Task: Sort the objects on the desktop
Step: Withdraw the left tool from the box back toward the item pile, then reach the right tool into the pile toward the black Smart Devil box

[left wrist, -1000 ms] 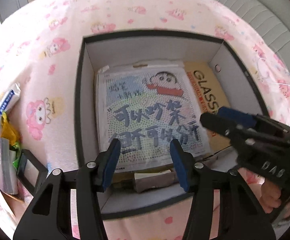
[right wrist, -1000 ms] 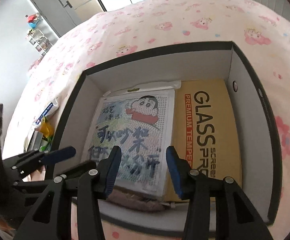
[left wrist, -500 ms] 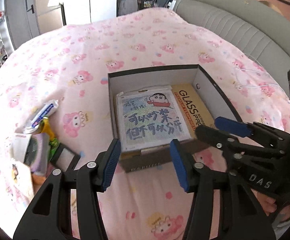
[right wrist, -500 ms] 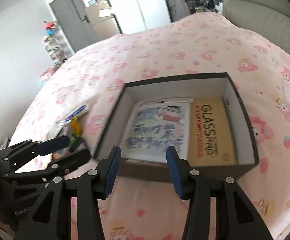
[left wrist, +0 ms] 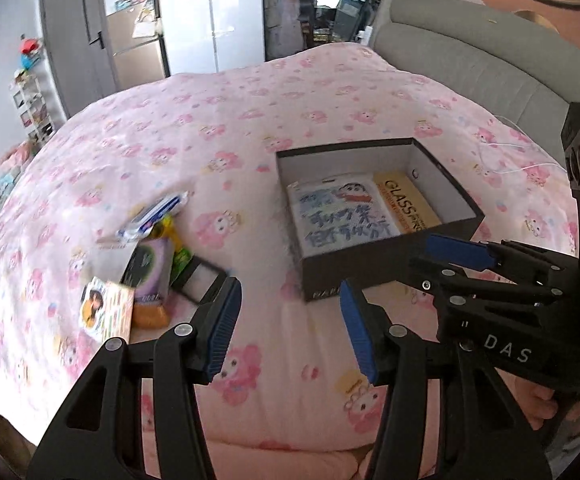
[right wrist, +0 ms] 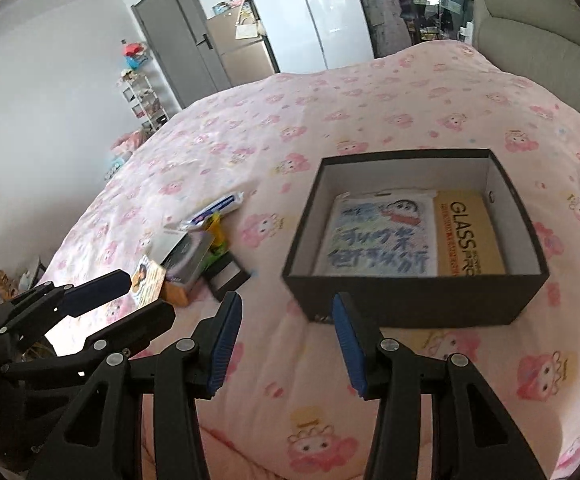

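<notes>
Black box (right wrist: 414,300) sits on pink bed (right wrist: 330,128); inside lie cartoon sheet (right wrist: 378,240) and, just beside it on the right, orange GLASS PRO pack (right wrist: 468,240); loose packets pile (left wrist: 149,264) lies left of box; left hand-held gripper (left wrist: 290,328) wide, empty; right hand-held gripper (right wrist: 285,344) wide, empty

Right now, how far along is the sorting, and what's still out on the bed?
Done: the cartoon-print pack and the GLASS screen-protector box lie flat side by side in the black box.
In hand: nothing; left gripper and right gripper are both open and empty.
Left: the loose pile on the bedspread left of the box, including a white tube and a black frame.
</notes>
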Available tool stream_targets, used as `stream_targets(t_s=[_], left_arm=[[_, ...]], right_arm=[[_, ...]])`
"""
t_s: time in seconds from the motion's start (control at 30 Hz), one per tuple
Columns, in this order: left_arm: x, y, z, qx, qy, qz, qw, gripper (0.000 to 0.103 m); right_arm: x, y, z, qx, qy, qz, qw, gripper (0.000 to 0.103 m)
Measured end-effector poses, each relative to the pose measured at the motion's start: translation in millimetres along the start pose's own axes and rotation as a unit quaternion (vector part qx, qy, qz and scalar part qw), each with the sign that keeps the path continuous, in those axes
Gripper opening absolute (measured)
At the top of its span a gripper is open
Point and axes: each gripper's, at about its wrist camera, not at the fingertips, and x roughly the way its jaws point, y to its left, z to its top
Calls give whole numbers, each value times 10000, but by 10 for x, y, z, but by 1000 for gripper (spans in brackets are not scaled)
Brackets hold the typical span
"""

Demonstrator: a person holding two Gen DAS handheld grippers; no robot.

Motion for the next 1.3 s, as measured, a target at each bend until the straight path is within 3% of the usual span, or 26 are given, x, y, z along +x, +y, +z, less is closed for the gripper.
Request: stream_targets(t_s=[0.4, 0.5, 0.63, 0.8, 1.1, 1.3], left_arm=[[-197, 863, -598, -822, 73, 213, 9964, 50], [-158, 1059, -726, -1105, 78, 126, 9938, 43], [-9, 1314, -846, -1477, 177, 159, 9887, 43], [301, 1606, -877, -2083, 297, 42, 9776, 43], [1237, 2101, -701, -2950, 627, -274, 9531, 36], [1645, 2356, -669, -3345, 764, -407, 9384, 36]], right_arm=[[466, 910, -205, -781, 437, 600, 9942, 43], [603, 1084, -237, -893, 479, 620, 9929, 43], [841, 1222, -267, -929, 637, 670, 9914, 43], [1164, 1288, -146, -975, 800, 795, 9888, 43], [1834, 1313, 215, -1012, 919, 550, 9891, 43], [2317, 1264, 431, -968, 1013, 382, 9894, 43]])
